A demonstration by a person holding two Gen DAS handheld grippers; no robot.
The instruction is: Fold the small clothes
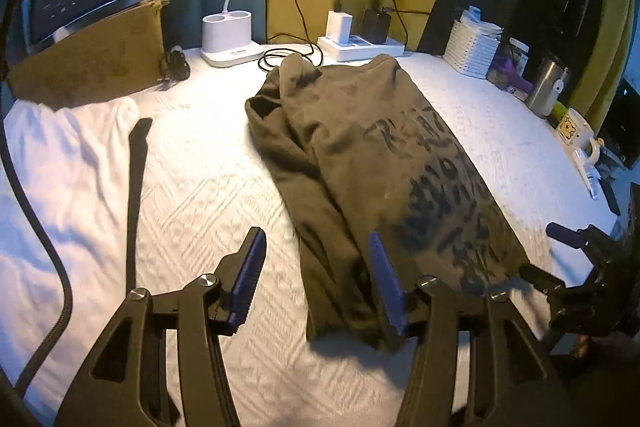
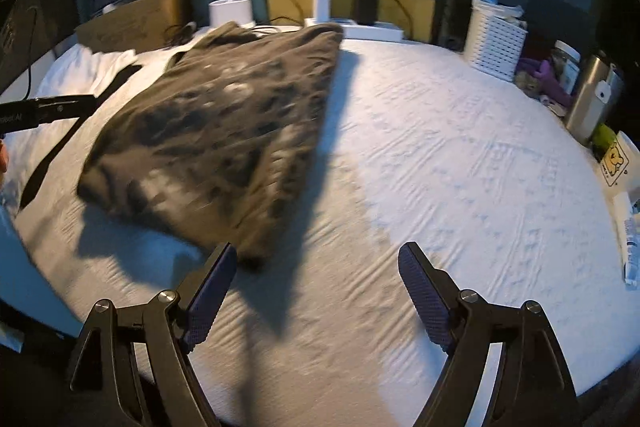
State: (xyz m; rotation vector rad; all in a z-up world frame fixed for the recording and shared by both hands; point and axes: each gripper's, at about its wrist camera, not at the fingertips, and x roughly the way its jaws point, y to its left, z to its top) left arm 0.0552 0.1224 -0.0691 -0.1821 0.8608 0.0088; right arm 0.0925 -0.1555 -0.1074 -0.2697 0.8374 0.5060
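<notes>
An olive-brown T-shirt (image 1: 360,147) with dark printed lettering lies folded into a long strip on the white quilted surface (image 1: 208,187). My left gripper (image 1: 316,239) is open over the shirt's near left edge. Its right finger (image 1: 384,279) stands over the cloth, the left finger (image 1: 248,275) over bare quilt, and neither pad presses anything. In the right wrist view the same shirt (image 2: 224,115) lies blurred at the left. My right gripper (image 2: 318,247) is open with nothing between its fingers, and the shirt's near corner lies just beyond its left finger (image 2: 212,287).
A white garment (image 1: 60,167) and a black strap (image 1: 136,187) lie at the left. Along the back stand a cardboard box (image 1: 92,63), a lamp base (image 1: 228,35) and a power strip (image 1: 360,45). At the right edge are a white basket (image 2: 496,43), a steel tumbler (image 2: 592,99) and a mug (image 1: 576,135).
</notes>
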